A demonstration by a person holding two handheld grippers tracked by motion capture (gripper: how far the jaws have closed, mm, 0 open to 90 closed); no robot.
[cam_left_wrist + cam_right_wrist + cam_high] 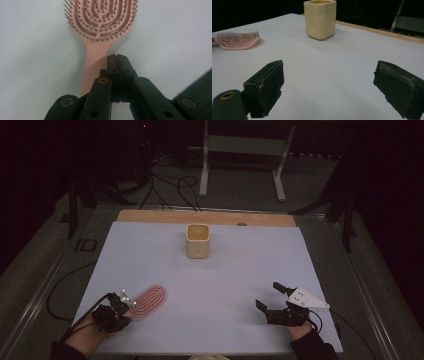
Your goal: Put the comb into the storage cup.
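Observation:
A pink hairbrush lies bristles up on the white table sheet at the front left, its head pointing away from me. My left gripper is shut, pads pressed together with nothing between them, and its tips hover over the right edge of the brush handle. In the high view the left gripper sits at the handle end of the brush. My right gripper rests at the front right, jaws wide open and empty. From there the hairbrush lies far to the left.
A cream square cup stands upright at the back middle of the sheet, also ahead of the right gripper. A wooden strip borders the far edge. Cables and a stand's legs lie on the floor beyond.

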